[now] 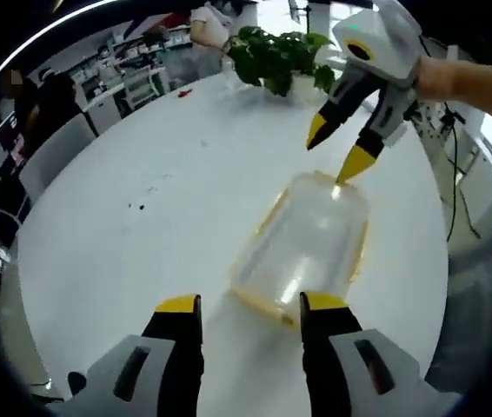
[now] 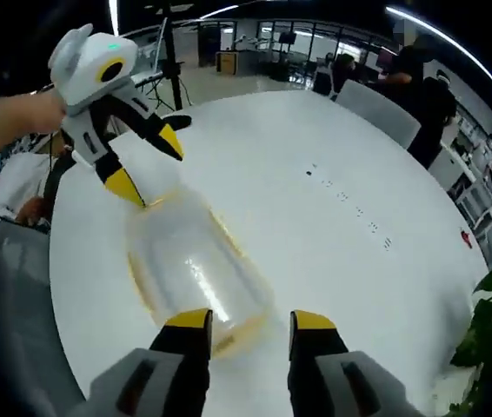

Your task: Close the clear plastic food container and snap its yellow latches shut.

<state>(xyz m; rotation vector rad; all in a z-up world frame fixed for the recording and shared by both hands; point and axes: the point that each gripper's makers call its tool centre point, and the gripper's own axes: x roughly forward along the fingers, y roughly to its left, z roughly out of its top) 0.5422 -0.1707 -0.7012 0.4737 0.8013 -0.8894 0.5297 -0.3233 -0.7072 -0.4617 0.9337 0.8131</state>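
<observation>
One clear plastic food container (image 1: pixel 302 248) lies on the white round table (image 1: pixel 142 226), lid on, its yellow trim visible along the edges; whether any latch is snapped down cannot be told from either view. Two grippers are present, one at each short end of the container. In the left gripper view the left gripper (image 1: pixel 250 306) has its two yellow-tipped jaws apart and clamping nothing — the right-hand jaw sits at the container's near end, the left-hand jaw over bare table just beside it. Beyond the container's far end the right gripper (image 1: pixel 337 148) hangs with both jaws apart, the lower tip touching or very nearly touching the far rim; a hand (image 1: pixel 459 80) holds it. In the right gripper view the arrangement is mirrored: the right gripper (image 2: pixel 250 320) shows two spread jaws at the container's (image 2: pixel 189 261) near end, gripping nothing, and the left gripper (image 2: pixel 146 161) stands at the far end, jaws parted, one tip at the container's rim. One potted green plant (image 1: pixel 281 56) stands on the table well beyond the container. Several small dark specks (image 2: pixel 350 204) mark the table top well apart from the container. One grey chair (image 2: pixel 376 109) stands at the table's edge, with a person (image 2: pixel 420 87) just behind it.
</observation>
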